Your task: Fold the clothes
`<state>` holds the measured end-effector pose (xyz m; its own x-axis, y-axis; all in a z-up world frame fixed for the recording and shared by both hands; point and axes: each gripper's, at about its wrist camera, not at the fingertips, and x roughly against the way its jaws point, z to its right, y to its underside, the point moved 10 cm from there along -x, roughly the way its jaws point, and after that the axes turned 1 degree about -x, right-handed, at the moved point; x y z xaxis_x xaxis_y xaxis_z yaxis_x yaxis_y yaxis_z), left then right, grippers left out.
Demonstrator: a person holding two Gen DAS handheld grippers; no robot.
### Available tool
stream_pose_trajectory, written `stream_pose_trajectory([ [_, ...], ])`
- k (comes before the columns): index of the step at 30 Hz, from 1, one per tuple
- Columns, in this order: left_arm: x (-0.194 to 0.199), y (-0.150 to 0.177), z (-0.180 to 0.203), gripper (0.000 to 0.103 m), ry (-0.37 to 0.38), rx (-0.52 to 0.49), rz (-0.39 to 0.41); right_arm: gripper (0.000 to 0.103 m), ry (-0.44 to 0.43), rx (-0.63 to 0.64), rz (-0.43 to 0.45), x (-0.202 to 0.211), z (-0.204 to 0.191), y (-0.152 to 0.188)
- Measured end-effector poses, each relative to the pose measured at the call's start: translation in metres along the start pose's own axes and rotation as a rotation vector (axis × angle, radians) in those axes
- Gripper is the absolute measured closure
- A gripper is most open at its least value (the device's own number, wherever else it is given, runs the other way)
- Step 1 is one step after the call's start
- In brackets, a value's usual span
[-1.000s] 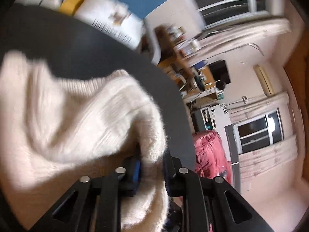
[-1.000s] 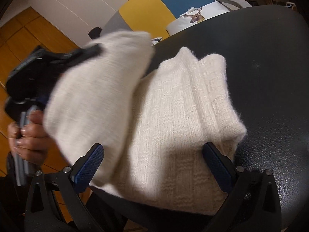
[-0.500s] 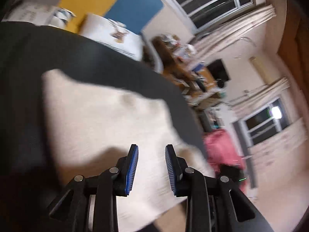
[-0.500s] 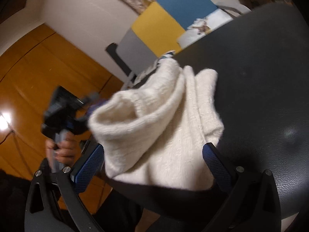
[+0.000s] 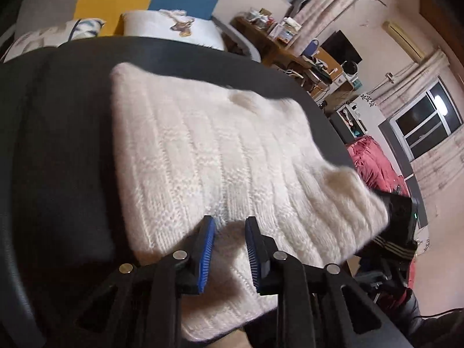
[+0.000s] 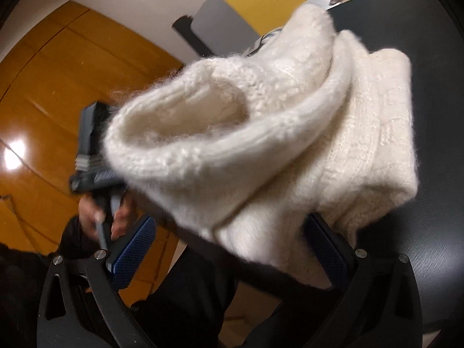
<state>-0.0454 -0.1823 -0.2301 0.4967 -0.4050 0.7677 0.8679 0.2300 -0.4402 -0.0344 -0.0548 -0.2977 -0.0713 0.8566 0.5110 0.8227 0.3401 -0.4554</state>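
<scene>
My left tool, its jaws closing with nothing between them, hovers over the cream sweater, folded lengthwise away across the black counter; my right tool gapes wide.

Sweater edges motion-blurred in both views; near end cut off behind left gripper. Left gripper body mostly hidden behind knit in right view. Shelf clutter too small to identify.

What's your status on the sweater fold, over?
Left gripper closing, pads off the cream sweater. Right gripper open, sweater bunched between its pads. Sweater overhangs black table. Nothing in the way.
</scene>
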Motion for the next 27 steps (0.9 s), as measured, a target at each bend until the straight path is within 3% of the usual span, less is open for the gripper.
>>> stream_pose_trajectory([
  [2, 0.007, -0.003, -0.005, 0.083, -0.012, -0.022, -0.017, 0.000, 0.050, 0.039, -0.056, 0.007, 0.001, 0.013],
  [6, 0.018, -0.007, 0.028, 0.081, 0.080, -0.123, -0.007, 0.000, 0.355, 0.100, -0.199, 0.030, 0.040, 0.036],
  [7, 0.021, -0.008, 0.036, 0.080, 0.103, -0.149, -0.004, 0.000, 0.393, 0.104, -0.204, 0.037, 0.045, 0.037],
  [10, 0.023, -0.015, 0.052, 0.078, 0.118, -0.198, 0.032, 0.000, 0.237, 0.153, -0.116, 0.049, 0.009, 0.019],
  [13, 0.017, -0.024, 0.046, 0.078, 0.139, -0.146, 0.053, 0.000, 0.103, 0.290, -0.024, 0.041, -0.041, -0.013],
  [15, 0.014, -0.031, 0.037, 0.078, 0.153, -0.094, 0.072, 0.000, 0.052, 0.351, -0.010, 0.025, -0.060, -0.035],
  [17, 0.015, -0.037, 0.032, 0.078, 0.141, -0.071, 0.097, 0.000, 0.028, 0.372, -0.048, 0.001, -0.068, -0.045],
  [20, 0.009, -0.040, 0.026, 0.078, 0.112, -0.056, 0.103, 0.000, -0.041, 0.372, -0.162, -0.006, -0.082, -0.020],
  [21, 0.007, -0.039, 0.026, 0.078, 0.118, -0.055, 0.102, 0.000, -0.095, 0.371, -0.216, 0.003, -0.092, 0.003],
  [24, 0.013, -0.032, 0.042, 0.078, 0.210, -0.092, 0.100, 0.000, -0.284, 0.366, -0.326, 0.011, -0.118, 0.025],
  [27, 0.013, -0.019, 0.068, 0.076, 0.269, -0.183, 0.092, 0.000, -0.497, 0.357, -0.327, 0.036, -0.136, 0.021],
])
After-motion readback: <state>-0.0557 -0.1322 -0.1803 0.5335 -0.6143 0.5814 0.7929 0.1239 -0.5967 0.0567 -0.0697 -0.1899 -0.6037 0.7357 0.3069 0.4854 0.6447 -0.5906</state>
